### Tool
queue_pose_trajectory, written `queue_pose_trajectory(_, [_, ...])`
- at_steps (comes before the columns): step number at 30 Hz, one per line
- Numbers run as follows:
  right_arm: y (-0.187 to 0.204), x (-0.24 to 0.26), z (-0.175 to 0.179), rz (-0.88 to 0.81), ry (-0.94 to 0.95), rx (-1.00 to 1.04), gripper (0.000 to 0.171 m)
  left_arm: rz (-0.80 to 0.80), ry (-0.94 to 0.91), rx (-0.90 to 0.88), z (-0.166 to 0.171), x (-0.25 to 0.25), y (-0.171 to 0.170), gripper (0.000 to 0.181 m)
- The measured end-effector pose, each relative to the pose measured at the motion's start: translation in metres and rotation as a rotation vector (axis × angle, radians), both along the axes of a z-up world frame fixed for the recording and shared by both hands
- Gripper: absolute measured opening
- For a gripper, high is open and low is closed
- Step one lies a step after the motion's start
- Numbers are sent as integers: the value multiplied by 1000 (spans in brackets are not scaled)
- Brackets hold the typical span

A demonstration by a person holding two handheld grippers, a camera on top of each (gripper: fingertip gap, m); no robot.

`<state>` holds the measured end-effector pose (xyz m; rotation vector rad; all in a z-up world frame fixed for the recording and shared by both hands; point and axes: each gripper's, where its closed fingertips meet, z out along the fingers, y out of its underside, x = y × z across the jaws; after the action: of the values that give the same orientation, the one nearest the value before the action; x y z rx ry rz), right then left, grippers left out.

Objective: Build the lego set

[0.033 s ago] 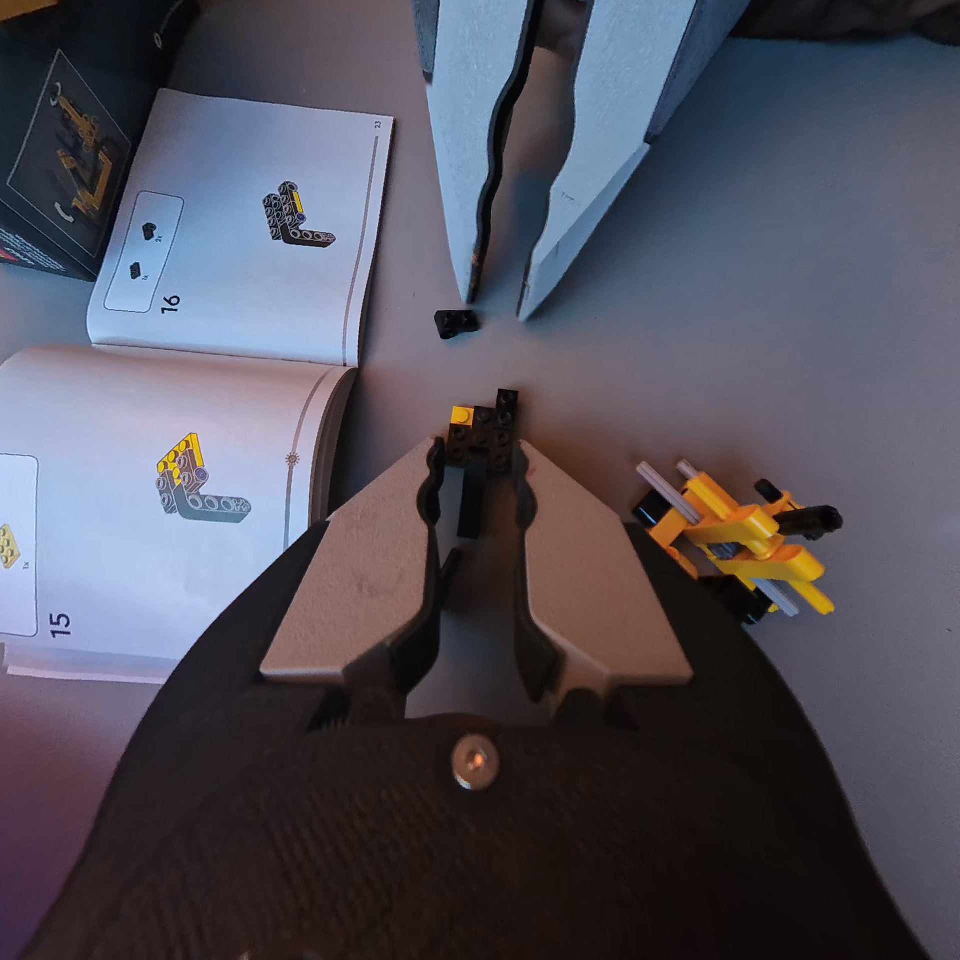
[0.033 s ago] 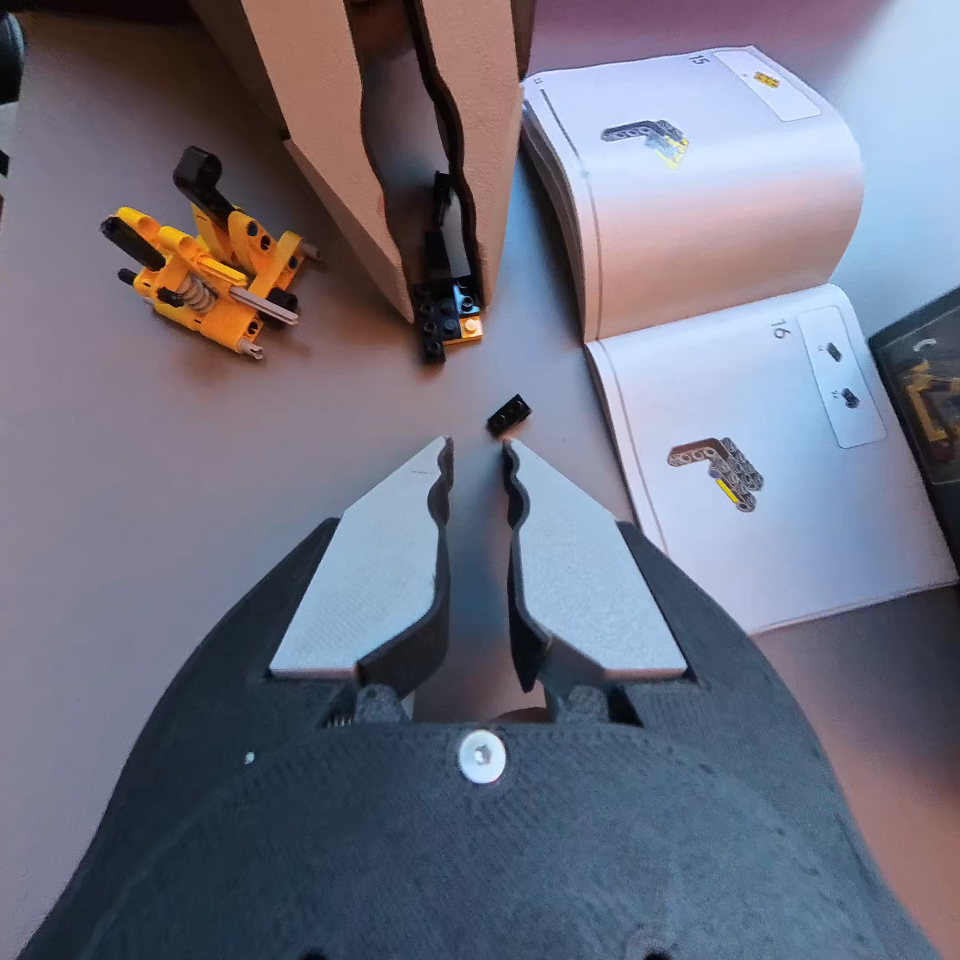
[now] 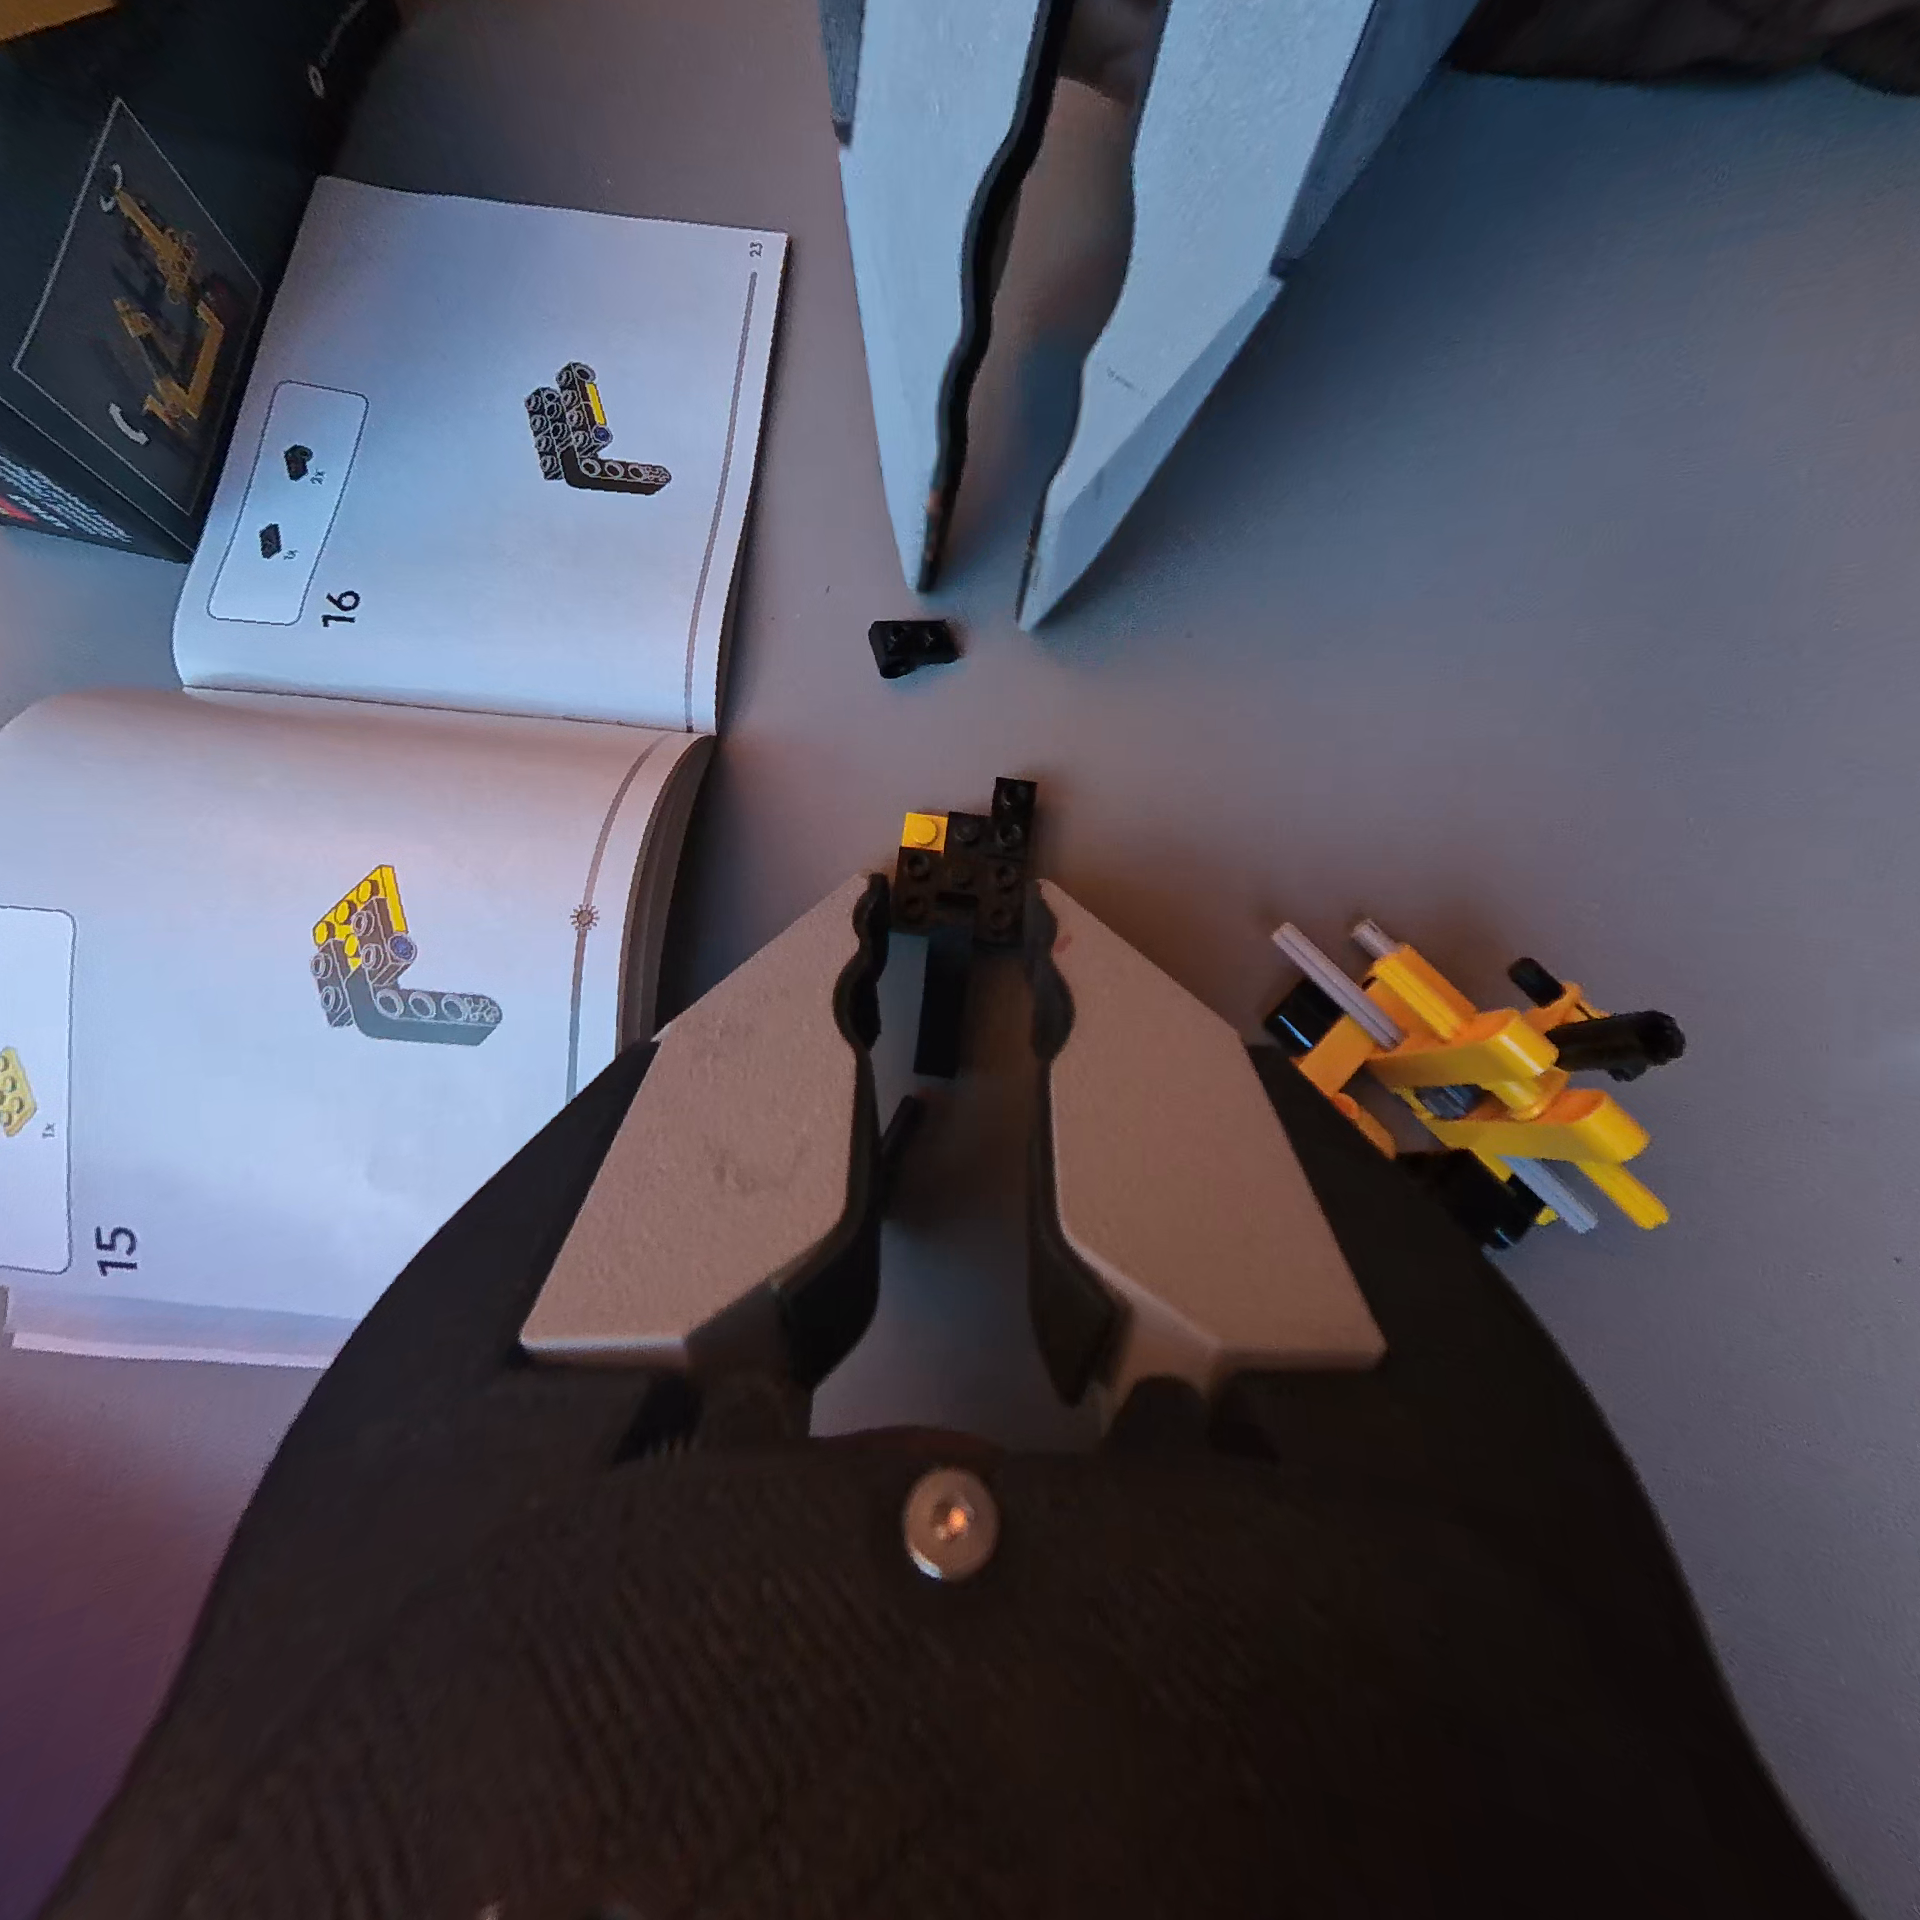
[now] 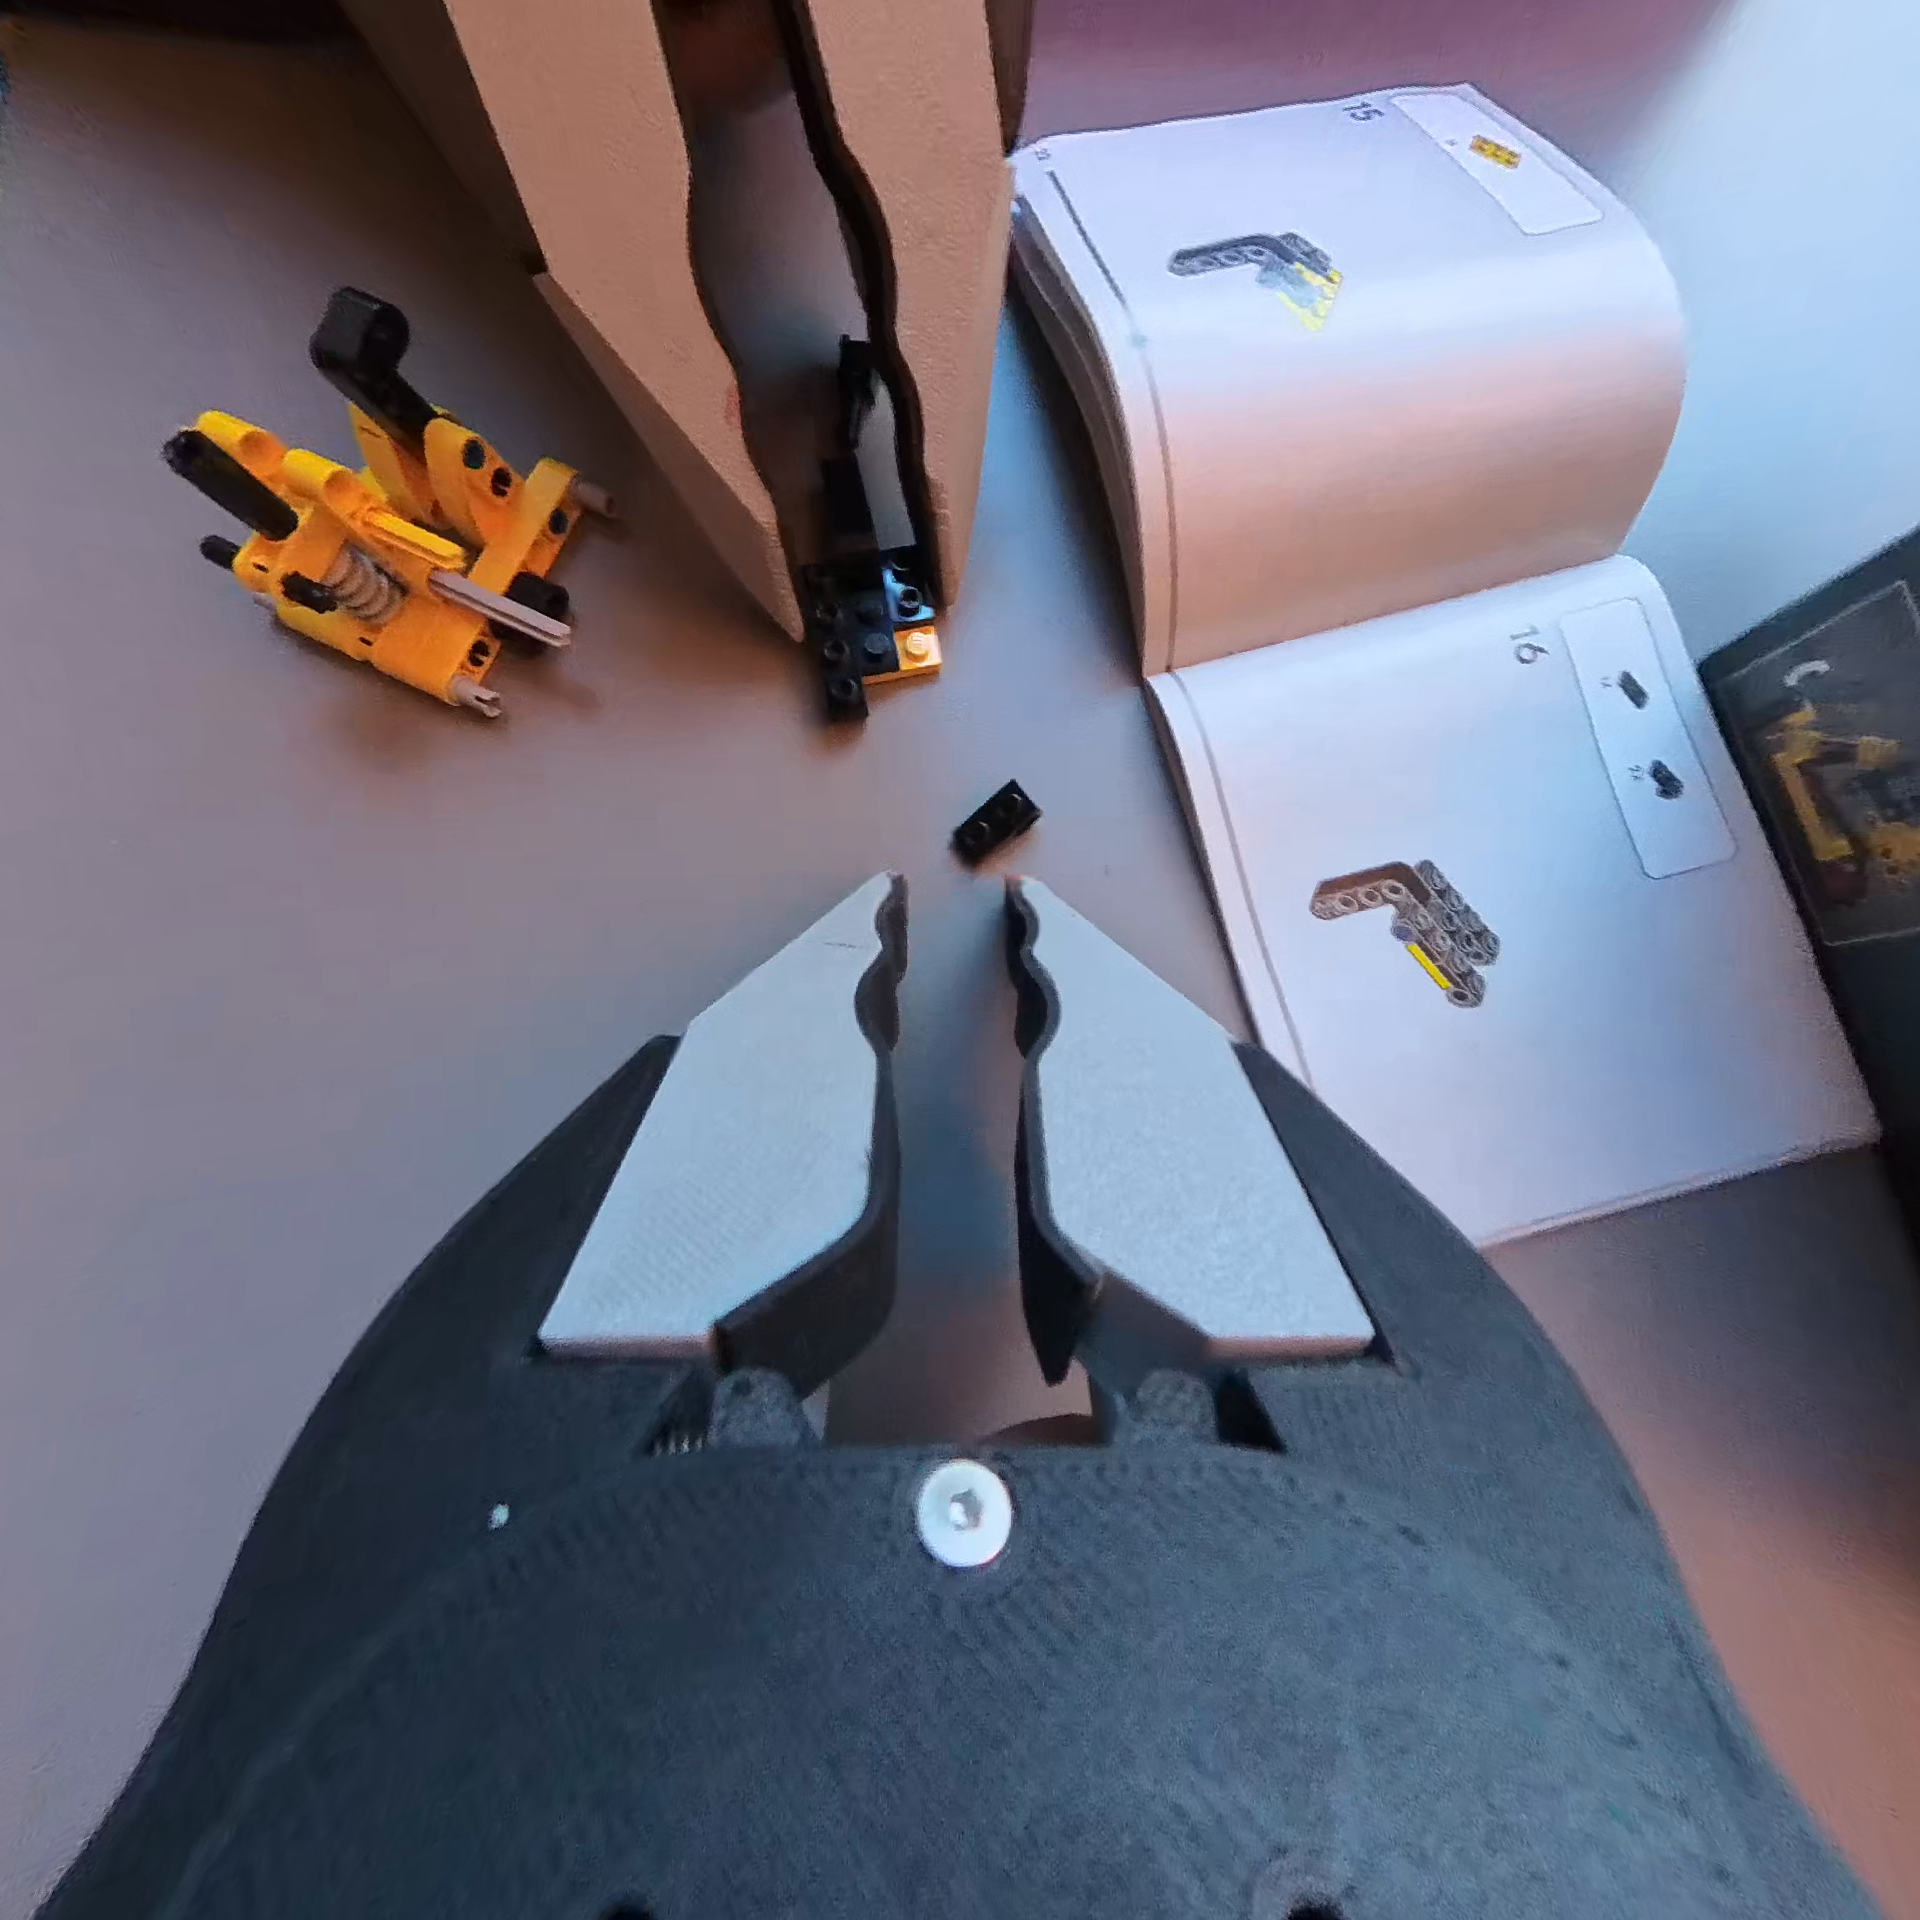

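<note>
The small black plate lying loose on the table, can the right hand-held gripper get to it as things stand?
Probably yes. The small black plate lies just beyond the open, empty right hand-held gripper, slightly right of its gap, with only bare table between them.

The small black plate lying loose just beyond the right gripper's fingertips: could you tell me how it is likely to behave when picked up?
The small black plate looks thin and flat on the table, so the right gripper may struggle to get under its edges. Being tiny, it probably weighs little and may skid if nudged. It looks rigid and unlikely to roll.
</note>
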<state>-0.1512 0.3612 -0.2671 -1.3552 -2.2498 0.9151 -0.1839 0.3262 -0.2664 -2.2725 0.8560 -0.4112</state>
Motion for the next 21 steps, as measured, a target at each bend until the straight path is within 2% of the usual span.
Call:
queue_pose_trajectory(5, [8,-1,-1,-30,2,-11,17,-1,4,4,0,0,0,23])
queue_pose_trajectory(15, [-34,-9,1,110,12,-61,16,-3,15,14,0,1,1,23])
queue_pose_trajectory(19, [-15,-11,14,67,84,-28,12,-8,25,21,-1,1,1,23])
queue_pose_trajectory(21, [-3,-13,17,36,104,-21,17,-8,29,24,-1,1,1,23])
